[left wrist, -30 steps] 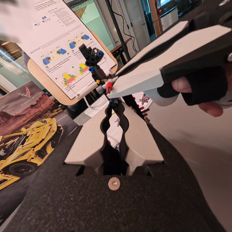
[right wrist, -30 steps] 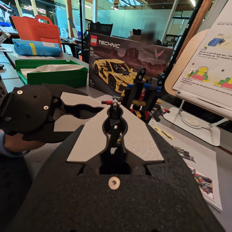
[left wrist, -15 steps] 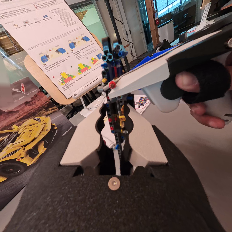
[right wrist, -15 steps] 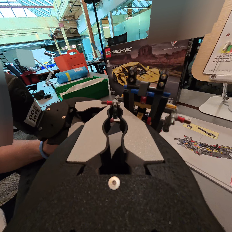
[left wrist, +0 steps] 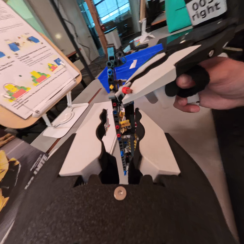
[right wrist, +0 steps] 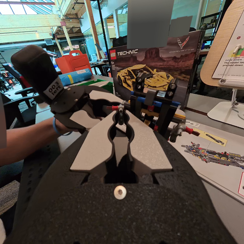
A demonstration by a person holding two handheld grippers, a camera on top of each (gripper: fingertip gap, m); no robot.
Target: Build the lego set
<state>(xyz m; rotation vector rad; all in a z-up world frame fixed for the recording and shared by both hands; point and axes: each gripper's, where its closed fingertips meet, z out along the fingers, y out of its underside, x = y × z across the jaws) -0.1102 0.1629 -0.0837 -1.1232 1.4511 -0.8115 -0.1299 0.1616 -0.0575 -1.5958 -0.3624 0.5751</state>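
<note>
Clamped tight at the fingertips of the right gripper [right wrist: 120, 113]: a small grey knuckle-shaped connector [right wrist: 120, 109] with a red bush and dark axle stub poking out sideways. Matte pale-grey wedge fingers, wavy black rubber pads, grainy black foam-like body behind.

Joined at that connector to the long, partly built lego chassis [right wrist: 150, 105], a ladder of black holed beams studded with blue and red pins, yellow fittings and a grey clip across the top bar. Stands on end above the grey table [right wrist: 198, 114], just in front of the glossy cardboard set box with the yellow car [right wrist: 151, 66].

Parted around the chassis, the left gripper [left wrist: 120, 107]: frame [left wrist: 116, 125] runs lengthwise between the scalloped pads, close against the right-hand pad, clear space beside the other. Cannot tell whether actually pinched.

Bare-fingered hand in a black knit loop [left wrist: 217, 85] on the right gripper's trigger. Flat open instruction booklet [right wrist: 211, 158] under the model; rounded wooden board with a laminated sheet [left wrist: 33, 66] on a white stand; blue ribbed plastic bin [left wrist: 132, 66] behind.
</note>
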